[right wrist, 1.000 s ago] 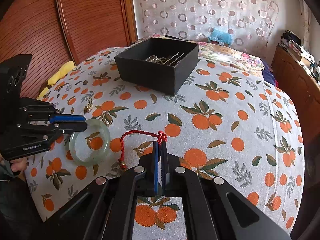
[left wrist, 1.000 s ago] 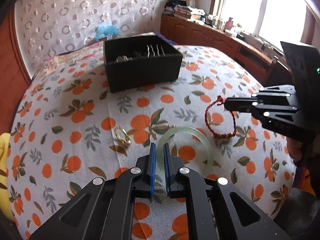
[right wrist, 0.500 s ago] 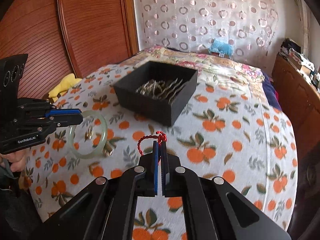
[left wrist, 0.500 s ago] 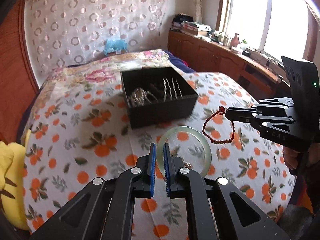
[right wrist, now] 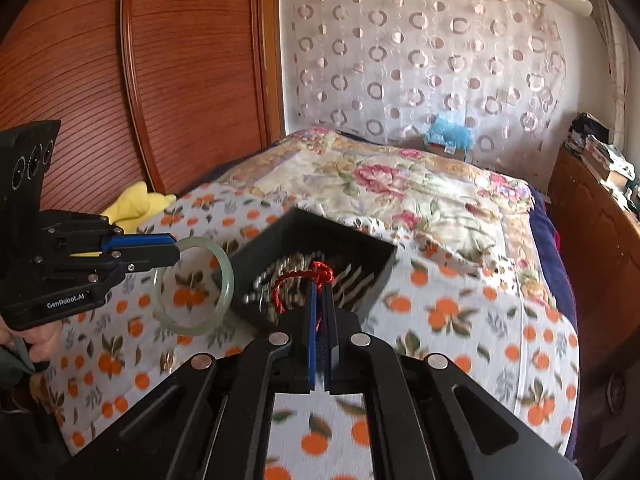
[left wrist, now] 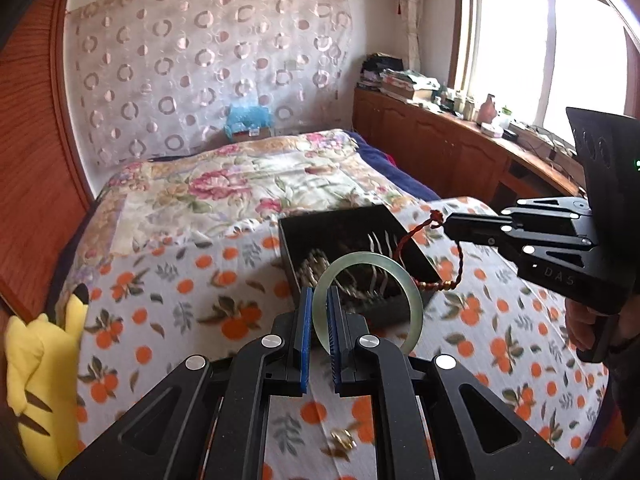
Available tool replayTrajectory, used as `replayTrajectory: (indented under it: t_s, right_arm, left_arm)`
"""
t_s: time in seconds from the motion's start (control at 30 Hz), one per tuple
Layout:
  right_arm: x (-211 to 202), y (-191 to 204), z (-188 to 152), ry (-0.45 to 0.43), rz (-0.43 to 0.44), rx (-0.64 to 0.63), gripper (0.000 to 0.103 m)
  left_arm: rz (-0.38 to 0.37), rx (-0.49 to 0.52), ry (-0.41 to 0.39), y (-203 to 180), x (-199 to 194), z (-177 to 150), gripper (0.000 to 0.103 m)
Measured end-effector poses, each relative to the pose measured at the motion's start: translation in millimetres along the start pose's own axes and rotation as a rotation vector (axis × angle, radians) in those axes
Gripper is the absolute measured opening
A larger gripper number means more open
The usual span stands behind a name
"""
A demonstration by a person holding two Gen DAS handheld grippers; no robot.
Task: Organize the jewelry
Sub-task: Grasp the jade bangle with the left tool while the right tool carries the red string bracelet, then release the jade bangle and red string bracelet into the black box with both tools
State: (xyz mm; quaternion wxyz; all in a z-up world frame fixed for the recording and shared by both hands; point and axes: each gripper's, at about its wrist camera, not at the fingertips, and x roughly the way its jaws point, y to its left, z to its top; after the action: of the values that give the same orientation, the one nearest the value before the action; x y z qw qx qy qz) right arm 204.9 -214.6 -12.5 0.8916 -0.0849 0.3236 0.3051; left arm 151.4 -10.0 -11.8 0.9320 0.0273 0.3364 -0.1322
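"GenRobot.AI" marks the left gripper (left wrist: 319, 300), clamped on a pale green bangle (left wrist: 412, 300); "DAS" marks the right gripper (right wrist: 321, 288), pinching a red cord bracelet (right wrist: 280, 286). Both hang above the black box (right wrist: 372, 252) on the orange-print bedspread (left wrist: 180, 292), gold rings (left wrist: 343, 438) below.

White lettering "GenRobot.AI" stands on the black side of the left claw (right wrist: 176, 249), low on its body at the left edge; faint raised letters "DAS" stand on the right claw (left wrist: 447, 225), on its dark flank at right

Home bedroom: quilted bed (left wrist: 224, 200), curtain (right wrist: 420, 60)
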Motion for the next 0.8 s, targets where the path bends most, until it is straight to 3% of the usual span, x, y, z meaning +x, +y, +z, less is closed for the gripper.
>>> replayTrajectory:
  t_s: [0.37, 0.53, 0.8]
  right_arm:
    - [58.5, 0.0, 0.4, 0.096, 0.038, 0.014, 0.004]
    - [56.1, -4.3, -2.6, 0.086, 0.016, 0.027, 0.011]
    - [33.8, -16.1, -13.8, 0.057, -0.019, 0.063, 0.011]
  left_arm:
    - [0.003, -0.009, -0.006, 17.5, 28.2, 22.6, 0.007]
    - [-0.005, -0.002, 0.011, 15.2, 47.6, 26.6, 0.007]
    - [-0.014, 0.048, 0.055, -1.2, 77.9, 28.9, 0.007]
